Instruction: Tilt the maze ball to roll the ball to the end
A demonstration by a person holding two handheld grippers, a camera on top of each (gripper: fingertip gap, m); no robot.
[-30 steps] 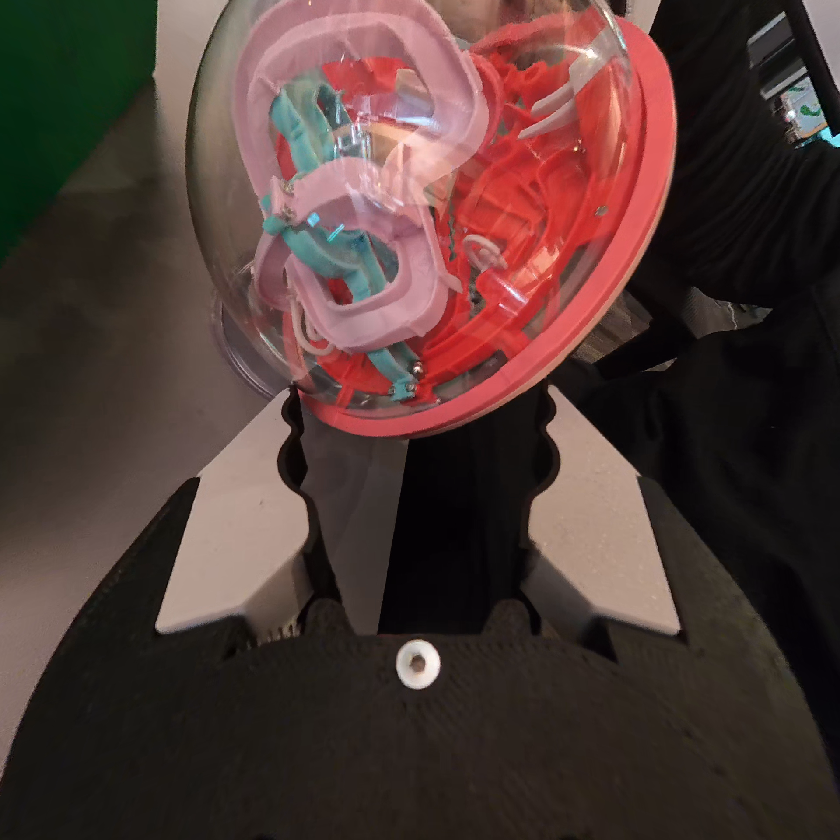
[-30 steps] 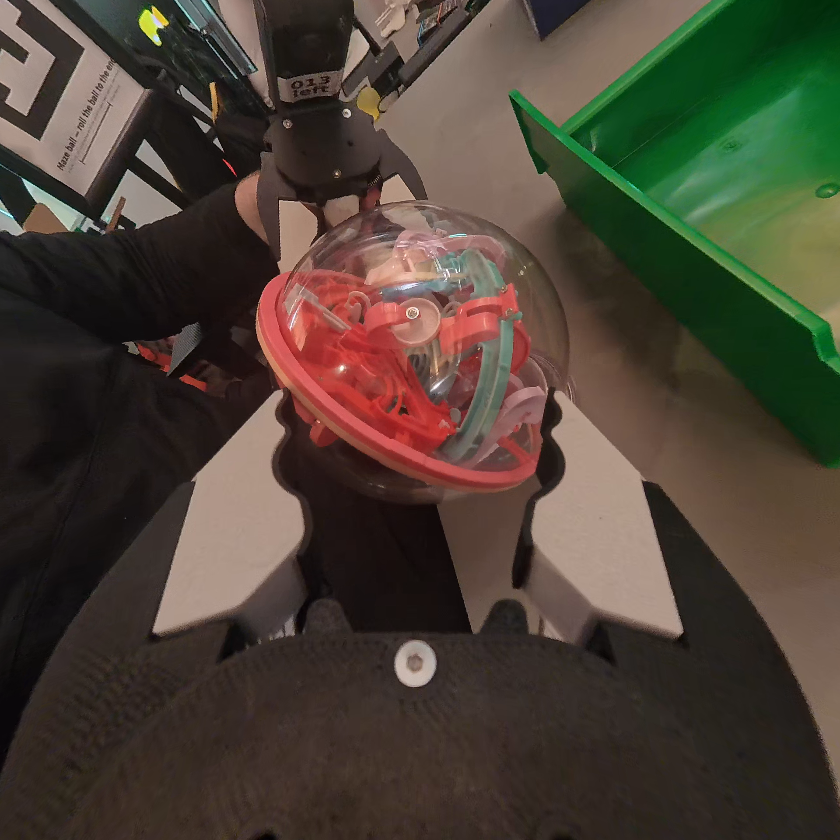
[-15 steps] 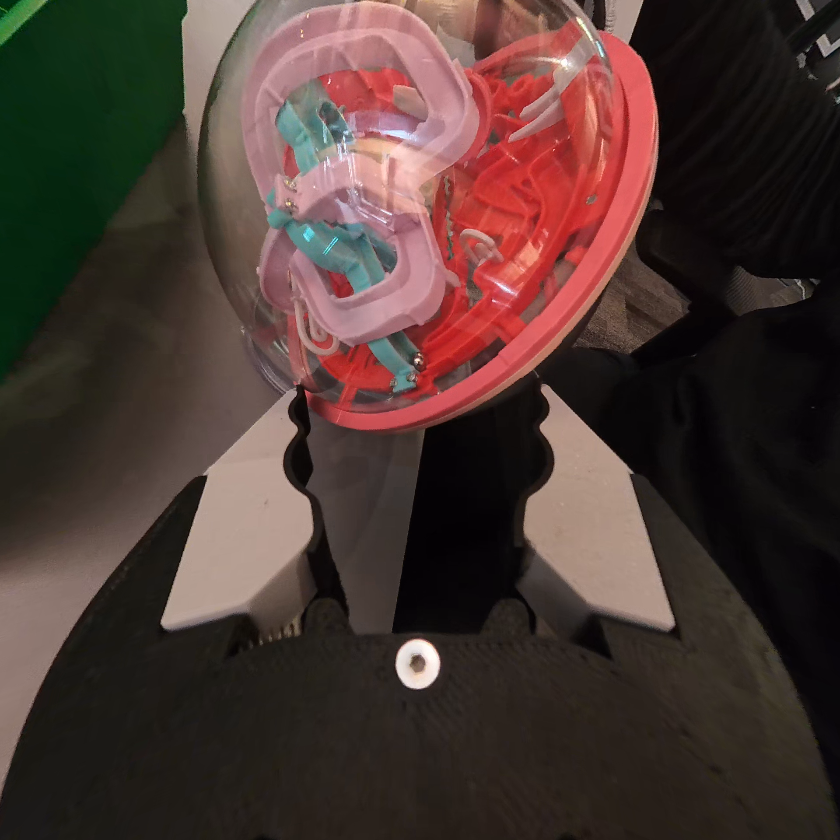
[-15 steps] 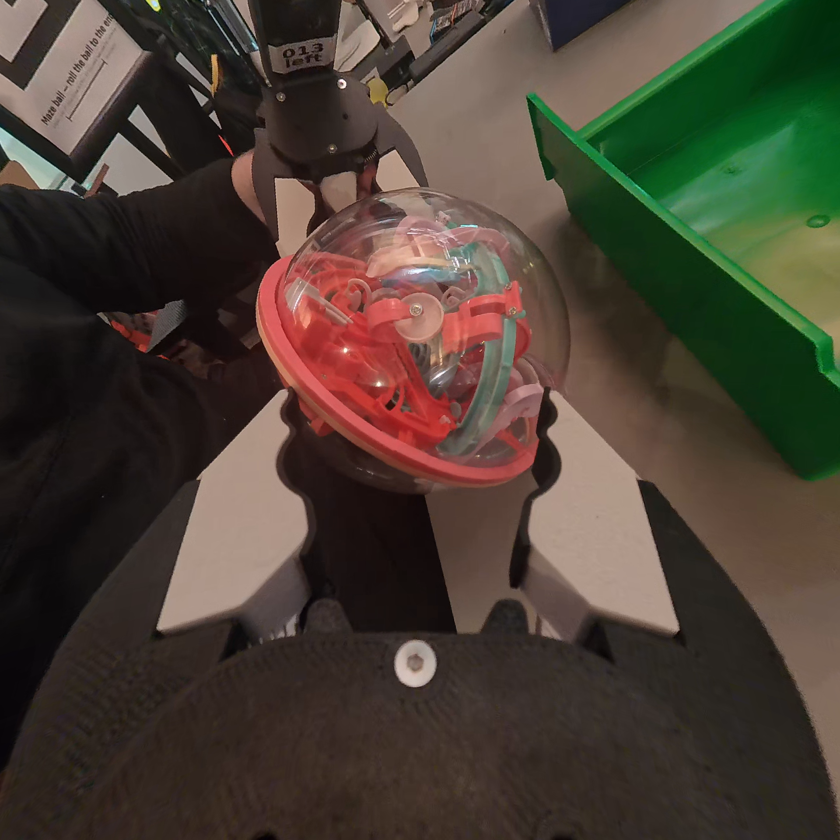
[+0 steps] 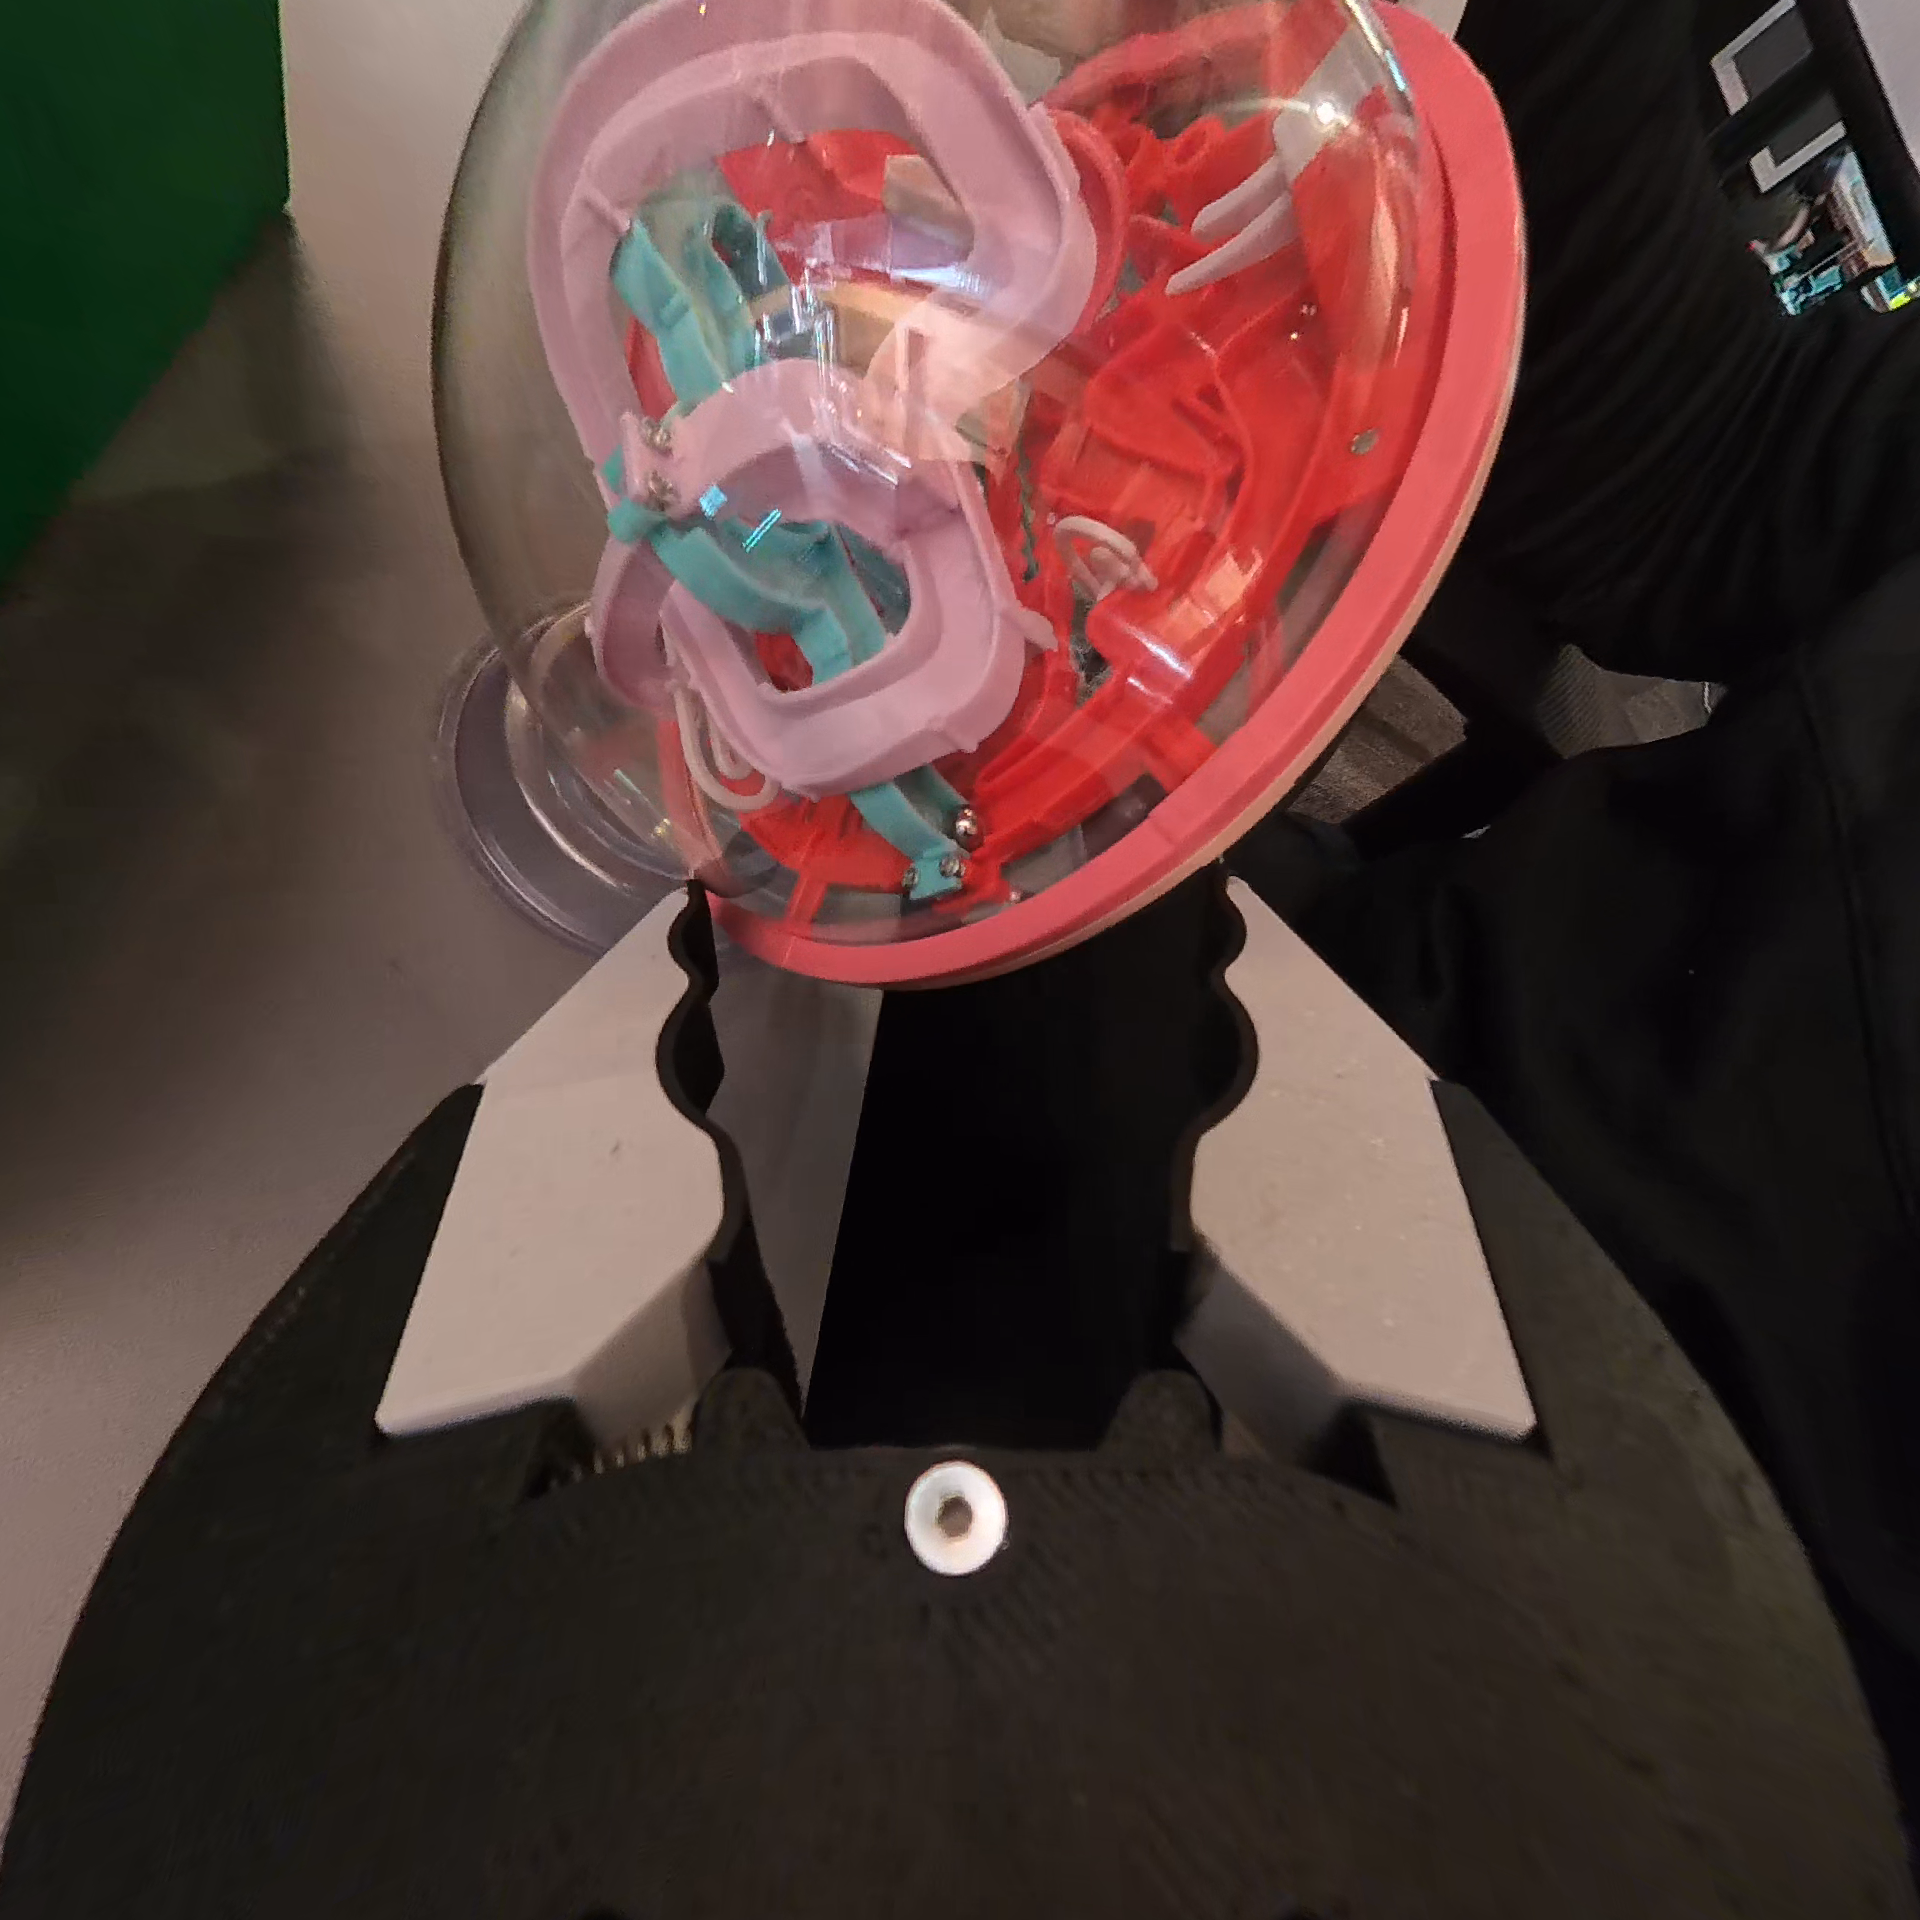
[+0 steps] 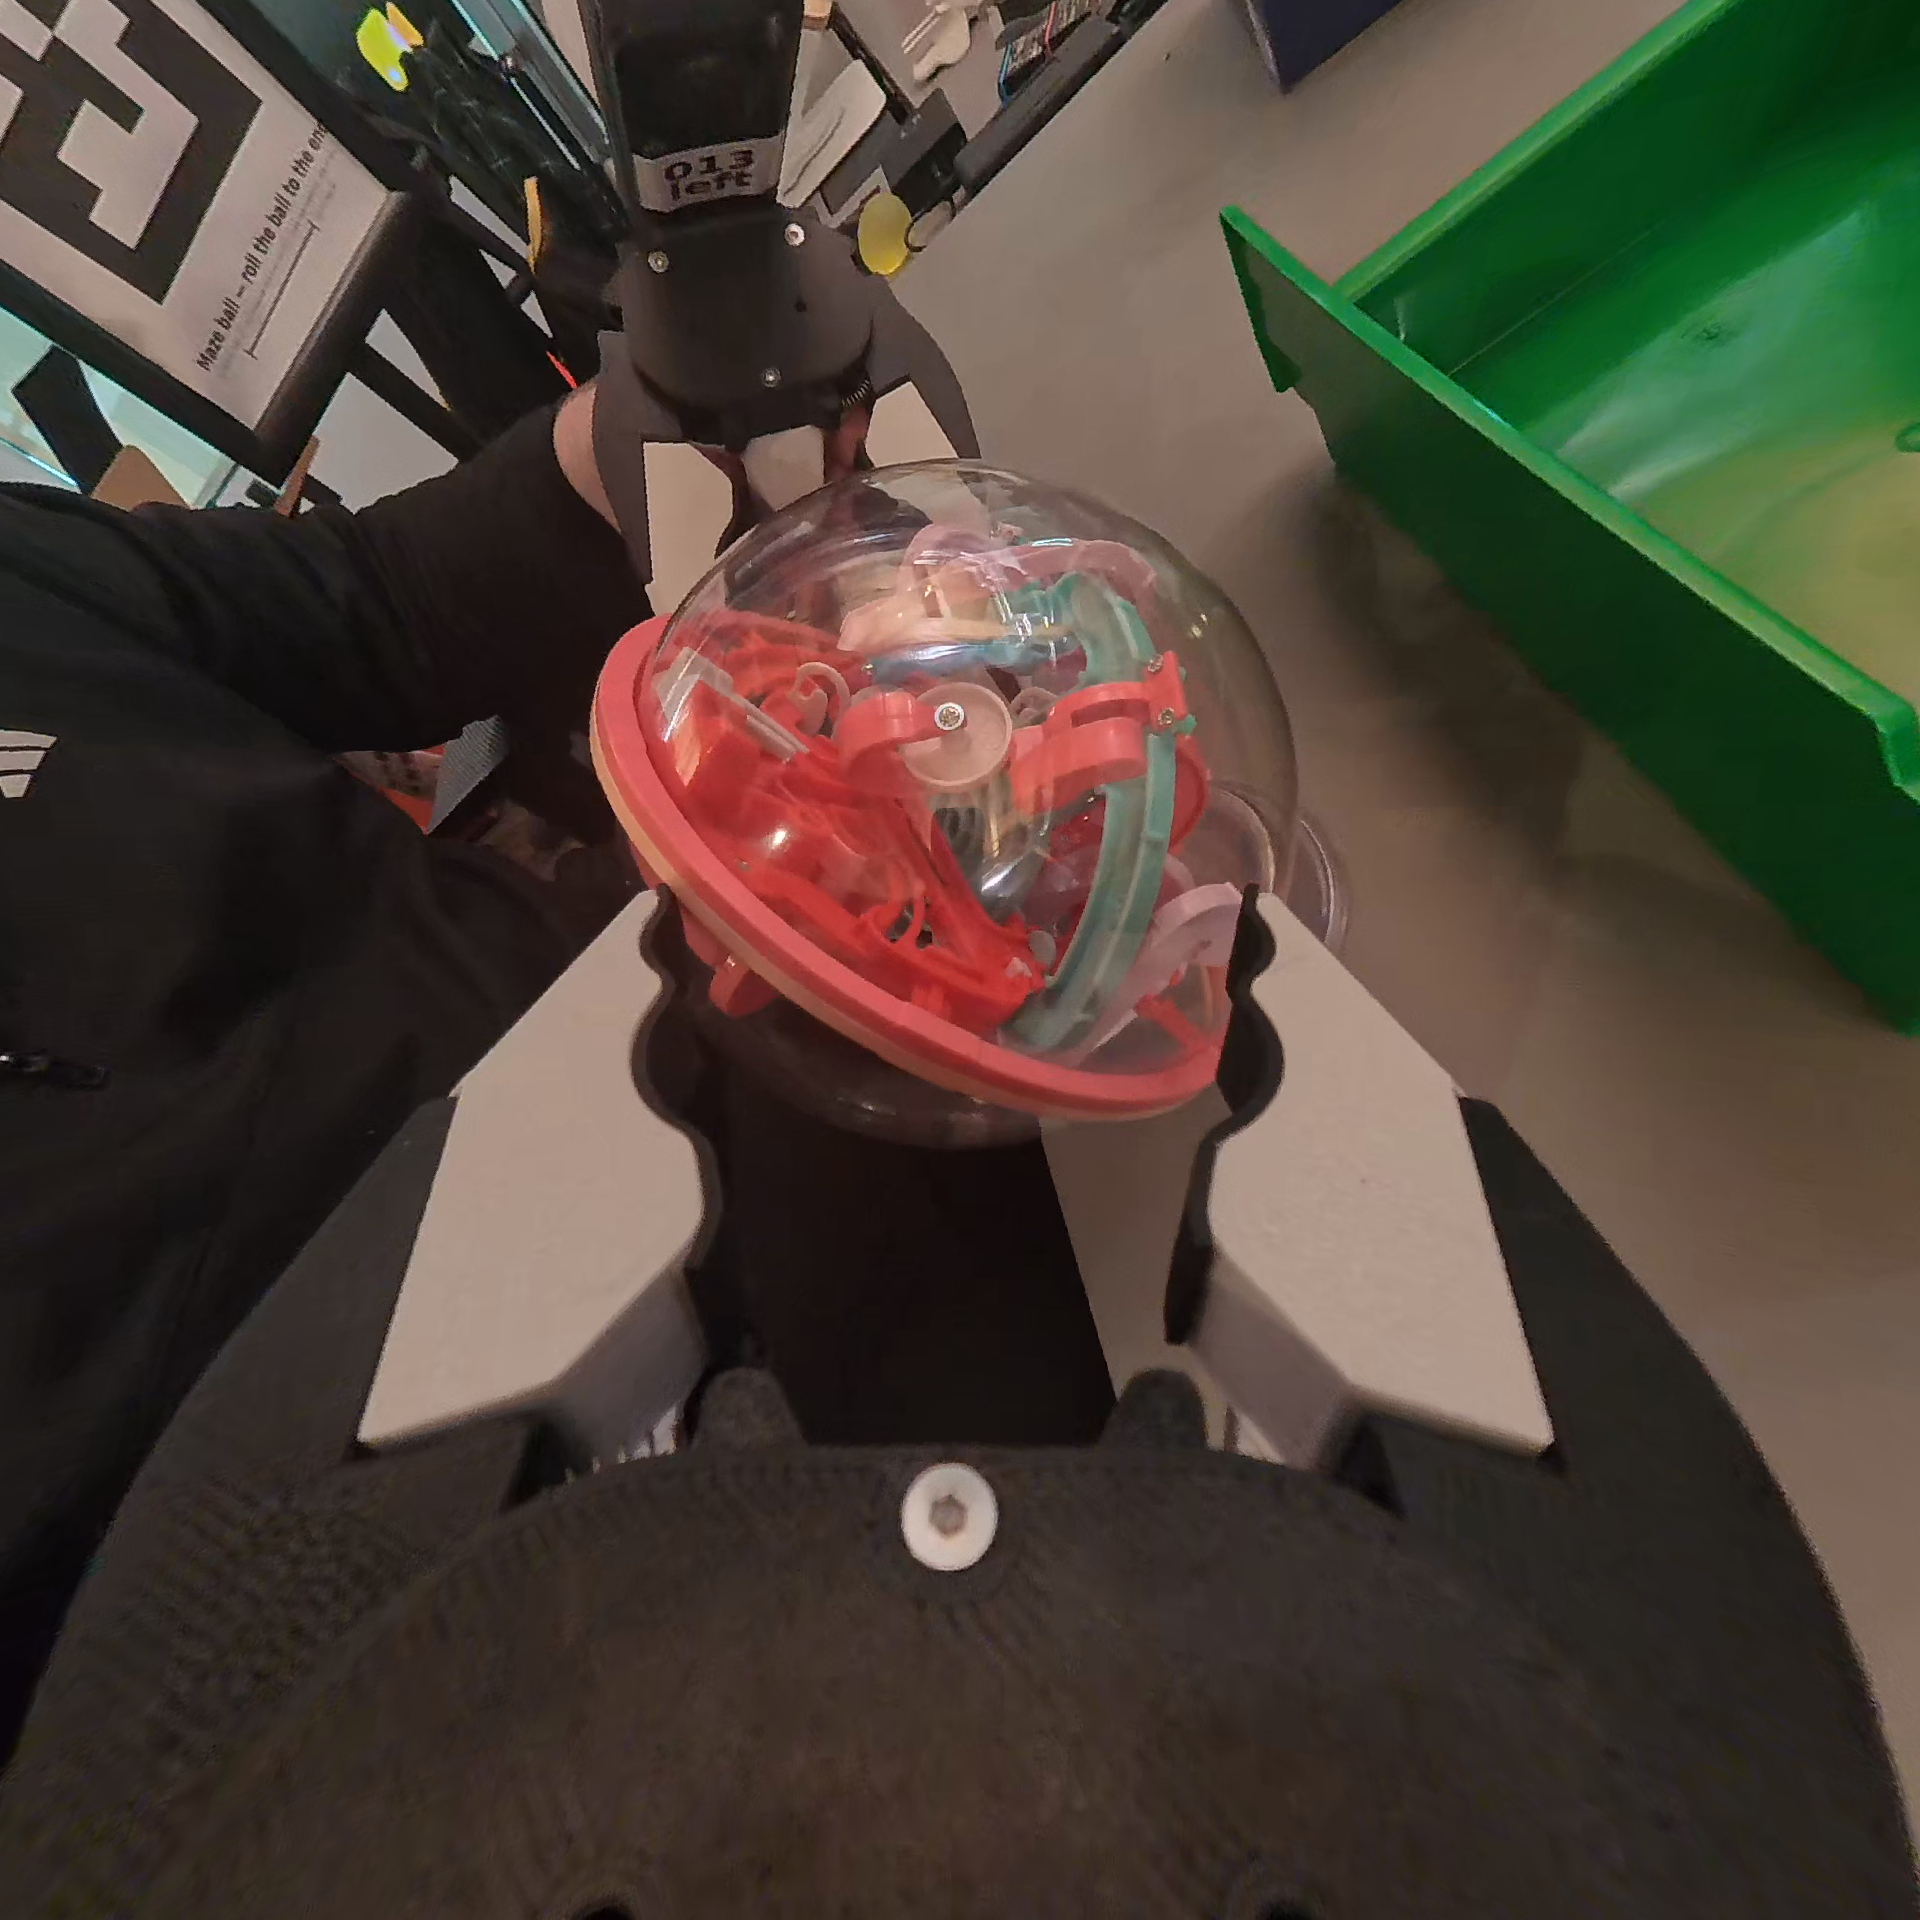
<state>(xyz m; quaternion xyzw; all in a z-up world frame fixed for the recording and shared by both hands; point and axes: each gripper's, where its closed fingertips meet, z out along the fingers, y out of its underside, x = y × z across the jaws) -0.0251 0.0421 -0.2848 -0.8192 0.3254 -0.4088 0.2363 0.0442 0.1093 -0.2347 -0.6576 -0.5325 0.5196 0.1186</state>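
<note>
The maze ball (image 5: 966,468) is a clear sphere with a pink-red rim and red, lilac and teal tracks inside. It is held off the table, tilted, between both grippers. My left gripper (image 5: 961,914) is shut on its lower edge. A small steel ball (image 5: 968,821) sits by the lower end of a teal track, close to the rim. My right gripper (image 6: 951,935) is shut on the maze ball (image 6: 935,790) from the opposite side. The left gripper (image 6: 790,488) shows beyond the maze ball in the right wrist view, with a hand behind it.
A clear round stand (image 5: 520,831) sits on the grey table (image 5: 208,935) just under the sphere; it also shows in the right wrist view (image 6: 1320,873). A green bin (image 6: 1662,520) stands to the right. A person's black sleeve (image 6: 260,675) is at the left.
Both grippers have kept their hold and rocked the maze ball slightly. The steel ball stays by the lower end of the teal track. The green bin has shifted a little in both views.
</note>
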